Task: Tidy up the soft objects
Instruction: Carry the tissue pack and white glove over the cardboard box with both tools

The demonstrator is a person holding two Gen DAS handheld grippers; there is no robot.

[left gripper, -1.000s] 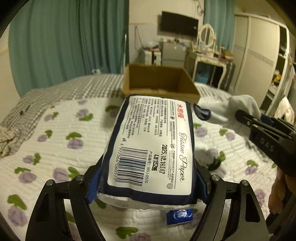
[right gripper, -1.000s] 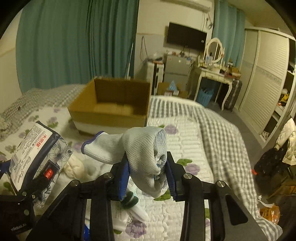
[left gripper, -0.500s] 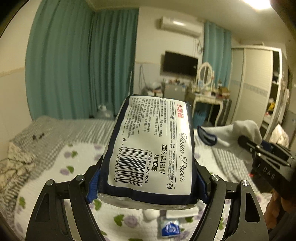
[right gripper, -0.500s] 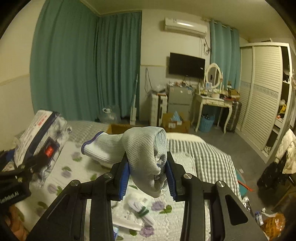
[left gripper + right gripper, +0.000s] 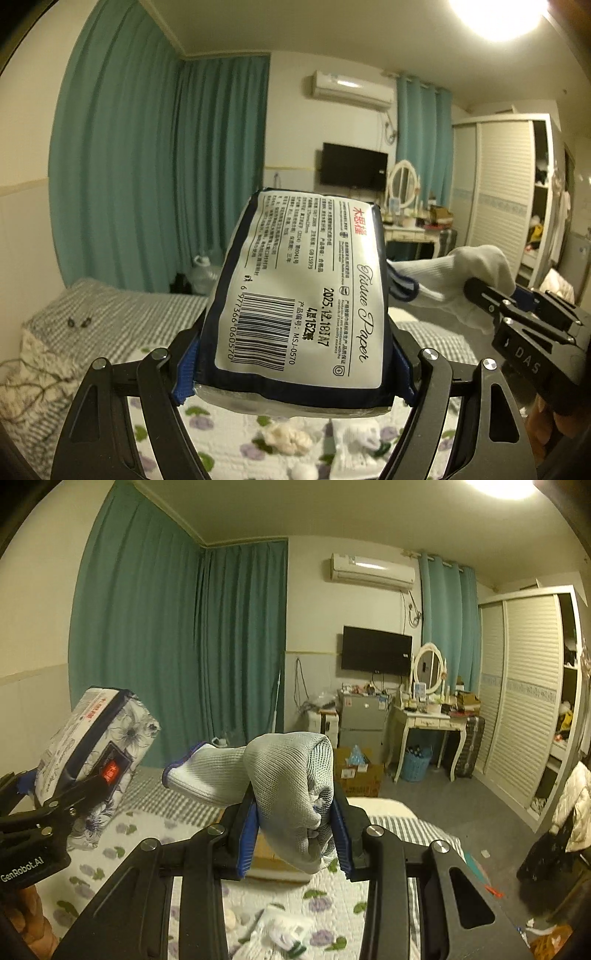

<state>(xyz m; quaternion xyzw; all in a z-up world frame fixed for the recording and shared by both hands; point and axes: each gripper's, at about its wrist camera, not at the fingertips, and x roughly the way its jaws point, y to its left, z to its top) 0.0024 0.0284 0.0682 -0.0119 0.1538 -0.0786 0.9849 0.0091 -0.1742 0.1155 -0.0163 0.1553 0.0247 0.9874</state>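
Observation:
My left gripper [image 5: 295,373] is shut on a tissue paper pack [image 5: 306,295], white label with a barcode and dark blue edges, held high above the bed. The pack also shows in the right wrist view [image 5: 92,746] at the left. My right gripper [image 5: 295,834] is shut on a white knit glove [image 5: 288,786] with a blue cuff. The glove also shows in the left wrist view [image 5: 461,280] at the right, level with the pack. A cardboard box [image 5: 273,856] is mostly hidden behind the right gripper.
The bed [image 5: 236,435] has a floral quilt with small white soft items [image 5: 288,439] lying on it. More small white items [image 5: 284,934] lie below the right gripper. A dressing table [image 5: 424,716], wardrobe [image 5: 524,701] and teal curtains [image 5: 184,646] stand beyond.
Both grippers have risen and tilted up with their loads. The bed and box have dropped low in both views, and the walls and ceiling now fill them.

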